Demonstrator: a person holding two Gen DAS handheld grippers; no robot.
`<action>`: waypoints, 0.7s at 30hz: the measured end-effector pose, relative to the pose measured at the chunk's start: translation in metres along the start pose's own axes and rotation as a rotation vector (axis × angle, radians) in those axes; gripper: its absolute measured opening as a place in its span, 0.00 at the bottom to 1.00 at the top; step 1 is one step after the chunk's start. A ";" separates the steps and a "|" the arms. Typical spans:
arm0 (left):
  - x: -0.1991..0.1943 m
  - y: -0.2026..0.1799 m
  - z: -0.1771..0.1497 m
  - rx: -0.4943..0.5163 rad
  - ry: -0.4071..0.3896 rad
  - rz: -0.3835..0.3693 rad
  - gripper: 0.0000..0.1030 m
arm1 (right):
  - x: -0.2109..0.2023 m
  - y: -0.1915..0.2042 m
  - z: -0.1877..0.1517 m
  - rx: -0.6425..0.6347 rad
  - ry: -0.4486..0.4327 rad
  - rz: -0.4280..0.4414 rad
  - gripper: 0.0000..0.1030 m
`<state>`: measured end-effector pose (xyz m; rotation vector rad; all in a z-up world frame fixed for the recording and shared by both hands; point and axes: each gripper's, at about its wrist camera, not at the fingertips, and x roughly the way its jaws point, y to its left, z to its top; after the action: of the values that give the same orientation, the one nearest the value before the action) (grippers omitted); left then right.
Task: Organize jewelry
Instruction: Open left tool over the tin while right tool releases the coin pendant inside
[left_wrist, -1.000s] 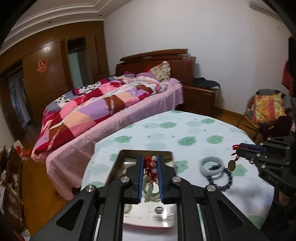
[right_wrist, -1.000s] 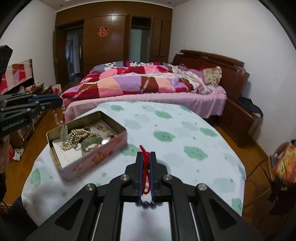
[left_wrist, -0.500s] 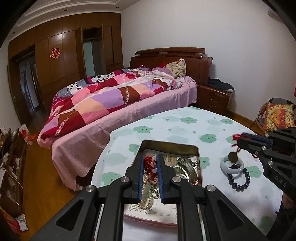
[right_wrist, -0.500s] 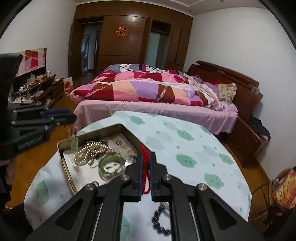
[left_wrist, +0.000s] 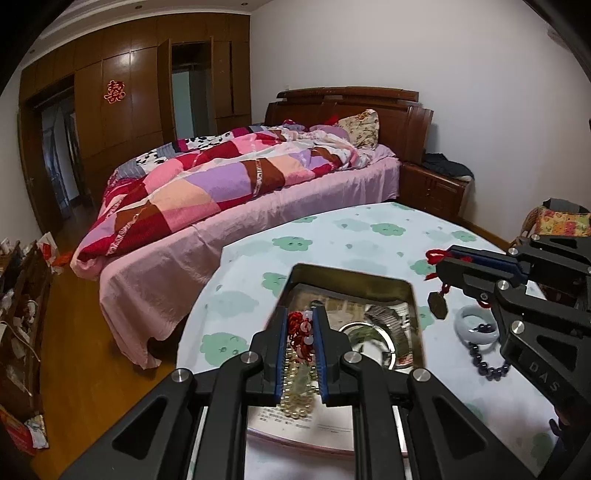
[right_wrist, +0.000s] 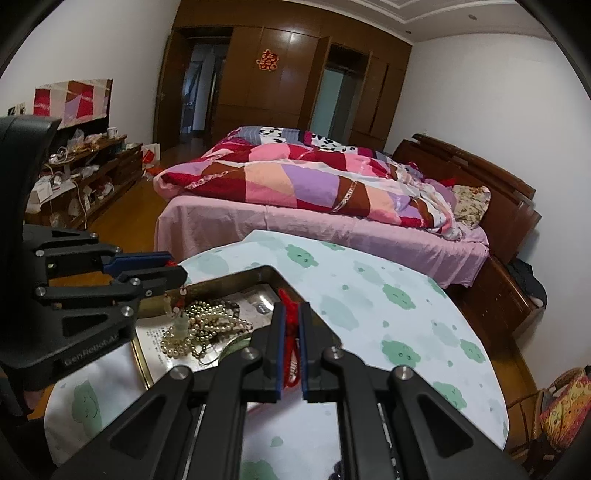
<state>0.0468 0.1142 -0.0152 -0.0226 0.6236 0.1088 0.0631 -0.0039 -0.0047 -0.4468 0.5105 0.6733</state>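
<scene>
An open metal tin (left_wrist: 413, 295) sits on the round table; it also shows in the right wrist view (right_wrist: 258, 273). My left gripper (left_wrist: 301, 325) is shut on a red cord necklace with white beads (left_wrist: 301, 332) whose jade pendant (right_wrist: 179, 325) hangs into the tin over a pearl strand (right_wrist: 207, 328). My right gripper (right_wrist: 291, 317) is shut on a red cord (right_wrist: 290, 325) with a bronze pendant (left_wrist: 437, 304) dangling just right of the tin. A pale jade bangle (left_wrist: 476, 325) and a dark bead bracelet (left_wrist: 487, 365) lie on the cloth.
The table has a white cloth with green flowers (right_wrist: 399, 295). A bed with a patchwork quilt (left_wrist: 221, 184) stands close behind it. A wooden nightstand (left_wrist: 432, 188), a cluttered low shelf (right_wrist: 74, 177) and a cushioned chair (left_wrist: 561, 221) stand around.
Both grippers have moved over the tin. The left one's pendant has come down into the tin, and the right one has carried its red-cord pendant from the bangle toward the tin's right edge.
</scene>
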 end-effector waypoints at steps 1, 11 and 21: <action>0.002 0.001 0.000 -0.003 0.003 -0.001 0.13 | 0.001 0.001 0.000 -0.005 0.002 -0.001 0.08; 0.028 0.008 -0.014 -0.020 0.062 0.017 0.13 | 0.029 0.023 -0.011 -0.052 0.051 0.001 0.08; 0.039 0.007 -0.021 -0.023 0.094 0.011 0.13 | 0.039 0.023 -0.020 -0.042 0.078 0.004 0.08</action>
<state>0.0656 0.1236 -0.0553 -0.0462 0.7167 0.1263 0.0678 0.0199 -0.0481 -0.5129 0.5724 0.6731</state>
